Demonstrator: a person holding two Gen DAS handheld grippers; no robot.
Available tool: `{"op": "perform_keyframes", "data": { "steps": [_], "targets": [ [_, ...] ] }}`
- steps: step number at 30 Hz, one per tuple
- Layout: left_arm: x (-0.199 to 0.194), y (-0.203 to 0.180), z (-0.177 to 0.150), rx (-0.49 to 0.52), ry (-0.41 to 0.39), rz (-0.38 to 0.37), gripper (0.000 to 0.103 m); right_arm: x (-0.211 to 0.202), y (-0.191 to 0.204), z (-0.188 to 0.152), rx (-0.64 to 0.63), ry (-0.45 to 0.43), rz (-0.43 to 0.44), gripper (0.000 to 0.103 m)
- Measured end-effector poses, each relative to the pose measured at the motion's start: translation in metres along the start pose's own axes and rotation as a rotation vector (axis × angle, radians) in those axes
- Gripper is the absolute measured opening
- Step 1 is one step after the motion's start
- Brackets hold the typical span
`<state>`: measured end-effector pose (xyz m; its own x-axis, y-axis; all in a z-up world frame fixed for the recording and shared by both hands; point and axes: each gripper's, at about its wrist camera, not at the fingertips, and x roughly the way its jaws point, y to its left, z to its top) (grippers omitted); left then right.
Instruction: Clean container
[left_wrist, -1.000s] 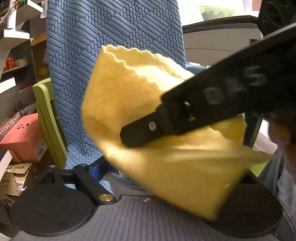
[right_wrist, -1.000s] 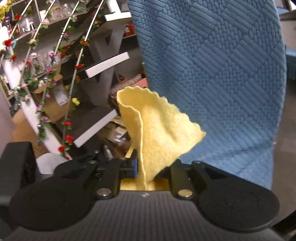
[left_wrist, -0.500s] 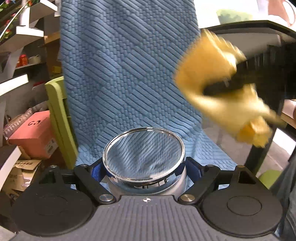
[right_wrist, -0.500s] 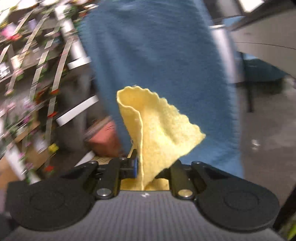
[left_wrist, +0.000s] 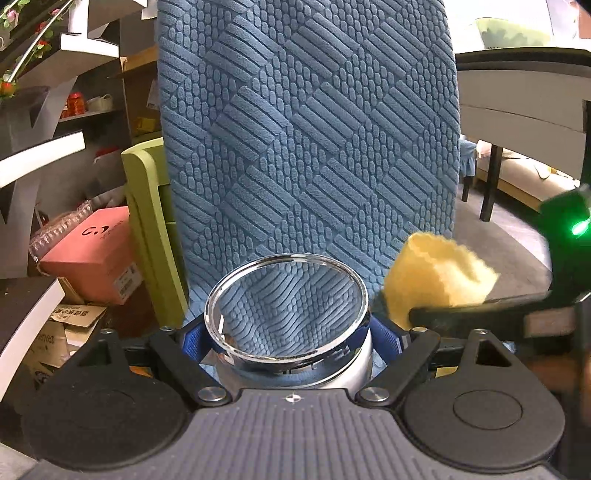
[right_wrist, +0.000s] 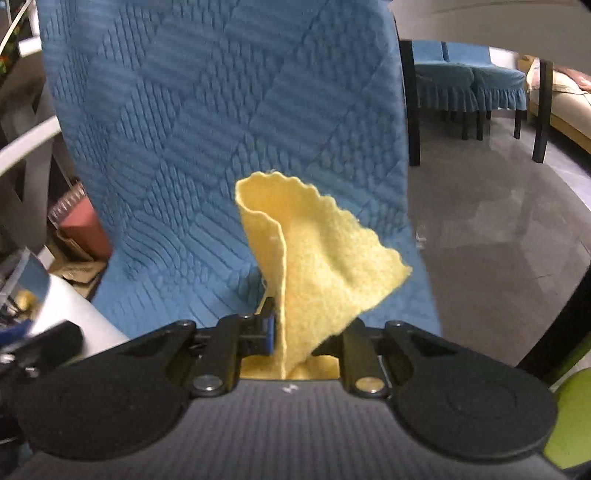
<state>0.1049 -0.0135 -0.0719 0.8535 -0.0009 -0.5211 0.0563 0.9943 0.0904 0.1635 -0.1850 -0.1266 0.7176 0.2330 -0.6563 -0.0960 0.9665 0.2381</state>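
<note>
Setting: home dining/living area. Evidence: blue quilted chair cover (left_wrist: 306, 147) close ahead, skirted dining chairs (right_wrist: 469, 88), sofa (right_wrist: 561, 92), shelves with artificial flowers (left_wrist: 40, 66), cardboard boxes (left_wrist: 70, 321) on floor.

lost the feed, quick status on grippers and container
Left gripper shut on steel container. Right gripper shut on yellow cloth, beside the rim. Nothing blocking.

Count: 1 round shiny metal container (left_wrist: 288, 314), 1 yellow scallop-edged microfibre cloth (right_wrist: 317, 266), 2 black hand-held grippers (left (left_wrist: 291, 332), right (right_wrist: 306, 332)), 1 blue quilted-cover chair back (left_wrist: 306, 129), 1 pink cardboard box (left_wrist: 92, 254).
</note>
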Motion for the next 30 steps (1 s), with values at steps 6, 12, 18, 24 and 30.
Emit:
{"op": "perform_keyframes", "data": {
  "steps": [6, 12, 18, 24, 30],
  "targets": [
    [0.002, -0.004, 0.0, 0.025, -0.005, -0.004, 0.088, 0.013, 0.013, -0.009, -0.037, -0.036, 0.004, 0.039],
    [0.003, -0.001, 0.0, 0.017, -0.006, -0.008, 0.089, 0.021, 0.025, -0.015, -0.134, -0.05, -0.025, 0.079],
    [0.003, -0.002, 0.0, 0.028, -0.01, -0.008, 0.089, 0.027, 0.02, -0.012, -0.113, -0.04, -0.058, 0.095],
    [0.005, -0.002, 0.0, 0.029, -0.014, -0.006, 0.089, 0.036, 0.017, -0.01, -0.13, -0.018, -0.106, 0.103],
    [0.005, 0.001, 0.0, 0.014, -0.014, -0.005, 0.089, 0.046, 0.027, -0.011, -0.172, -0.006, -0.153, 0.103]
  ]
}}
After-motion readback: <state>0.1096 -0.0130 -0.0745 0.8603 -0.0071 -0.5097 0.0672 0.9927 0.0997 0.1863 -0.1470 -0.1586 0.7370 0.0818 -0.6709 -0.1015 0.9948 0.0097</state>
